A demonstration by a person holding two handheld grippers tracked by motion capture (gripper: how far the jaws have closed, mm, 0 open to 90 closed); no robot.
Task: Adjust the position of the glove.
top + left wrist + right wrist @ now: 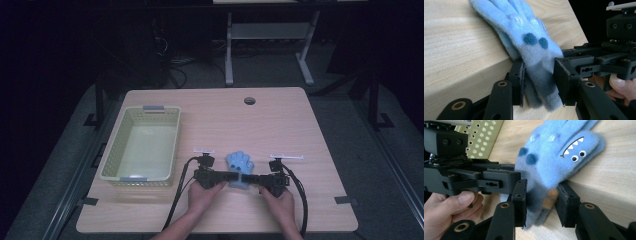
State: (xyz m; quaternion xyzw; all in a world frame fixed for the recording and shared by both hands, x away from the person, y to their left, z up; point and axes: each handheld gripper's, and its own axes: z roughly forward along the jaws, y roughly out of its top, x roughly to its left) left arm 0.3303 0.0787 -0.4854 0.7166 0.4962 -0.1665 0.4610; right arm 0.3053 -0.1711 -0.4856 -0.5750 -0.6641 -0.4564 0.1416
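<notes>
Both your left gripper (pixel 226 176) and right gripper (pixel 254 178) clamp the blue gloves' (pixel 240 165) cuff; lifting them into the basket (pixel 141 144) remains, likely.

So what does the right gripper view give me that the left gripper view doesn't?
Right gripper view alone: the glove's monster face with white teeth and googly eyes, orange patches near the cuff, and the pale perforated basket behind. Left gripper view alone: the table's far edge against the dark room. Both share: the blue fleece glove lying on the wooden table, its cuff between that view's own tongs, pads pressing it, with the other tongs gripping the same cuff from the opposite side.
</notes>
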